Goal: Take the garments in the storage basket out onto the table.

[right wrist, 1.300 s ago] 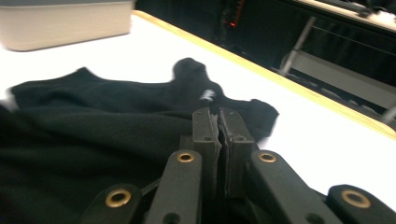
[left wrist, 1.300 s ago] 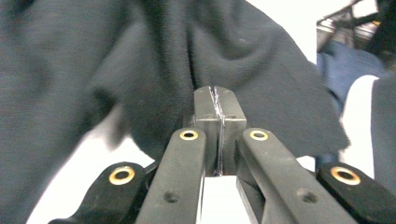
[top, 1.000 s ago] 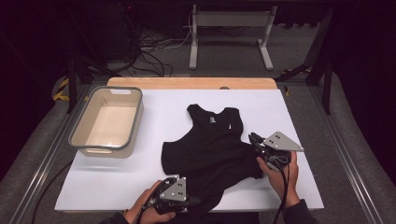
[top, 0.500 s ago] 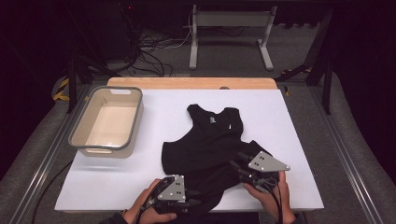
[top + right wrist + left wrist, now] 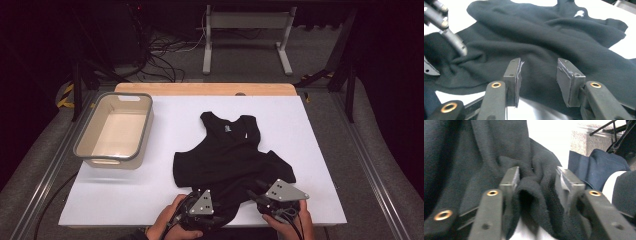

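Early stage: black sleeveless knit top point(image 5: 232, 155) flat on white surface point(image 5: 150, 200), unfolded, grey plastic tub point(image 5: 116, 129) empty. Left gripper point(image 5: 537, 182) jaws spread around bunched hem fold, not yet pinching; right gripper point(image 5: 537, 72) jaws spread above hem.

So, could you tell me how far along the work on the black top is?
Early stage. Done: the black top lies spread on the white table. In hand: the left gripper has a fold of its hem between open jaws; the right gripper hovers open at the hem. Left: probably gripping, folding and perhaps moving it to the empty bin.
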`<action>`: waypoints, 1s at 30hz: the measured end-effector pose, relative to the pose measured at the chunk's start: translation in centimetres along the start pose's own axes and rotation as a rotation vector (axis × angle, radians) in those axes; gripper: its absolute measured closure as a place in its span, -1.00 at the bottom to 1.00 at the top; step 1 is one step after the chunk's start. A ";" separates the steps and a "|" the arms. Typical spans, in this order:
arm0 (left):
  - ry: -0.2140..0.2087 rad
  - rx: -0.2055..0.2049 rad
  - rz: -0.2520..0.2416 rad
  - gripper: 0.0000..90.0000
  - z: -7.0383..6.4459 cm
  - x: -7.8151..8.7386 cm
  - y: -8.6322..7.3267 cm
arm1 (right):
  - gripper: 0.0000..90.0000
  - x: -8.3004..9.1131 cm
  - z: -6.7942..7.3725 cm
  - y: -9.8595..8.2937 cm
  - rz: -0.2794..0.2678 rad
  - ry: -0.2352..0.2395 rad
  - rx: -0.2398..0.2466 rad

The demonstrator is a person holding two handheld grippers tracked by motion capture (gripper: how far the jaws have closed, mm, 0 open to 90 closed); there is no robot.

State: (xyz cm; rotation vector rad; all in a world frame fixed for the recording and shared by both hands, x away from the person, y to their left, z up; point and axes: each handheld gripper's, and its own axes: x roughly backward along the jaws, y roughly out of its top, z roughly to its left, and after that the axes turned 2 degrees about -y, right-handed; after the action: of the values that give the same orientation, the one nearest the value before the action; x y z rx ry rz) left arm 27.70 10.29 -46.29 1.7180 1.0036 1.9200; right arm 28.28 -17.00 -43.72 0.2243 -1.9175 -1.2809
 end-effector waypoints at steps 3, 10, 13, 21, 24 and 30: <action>0.006 -0.004 0.008 0.68 0.3 0.1 0.1 | 0.24 0.0 -0.7 -0.3 0.001 -0.013 -0.029; -0.016 -0.017 -0.010 0.86 1.1 1.5 -0.1 | 0.23 -0.2 -1.6 -0.8 0.026 -0.036 -0.046; -0.008 -0.013 -0.073 0.86 1.6 3.8 -0.1 | 0.22 0.0 -2.0 -0.9 0.023 -0.056 -0.065; 0.086 -0.012 -0.306 0.86 1.8 12.1 0.2 | 0.14 0.5 -2.8 -1.0 -0.005 -0.130 -0.101; 0.108 -0.015 -0.372 0.86 1.4 14.5 0.3 | 0.12 0.6 -3.2 -1.2 -0.005 -0.153 -0.120; 0.114 -0.030 -0.410 0.85 0.7 16.1 0.5 | 0.12 0.3 -3.5 -1.4 0.022 -0.155 -0.131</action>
State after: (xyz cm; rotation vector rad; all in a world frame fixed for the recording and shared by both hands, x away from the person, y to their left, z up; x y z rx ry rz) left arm 25.45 21.25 -34.69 1.2742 1.2486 1.7648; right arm 30.15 -20.20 -44.16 0.0376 -1.9493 -1.4396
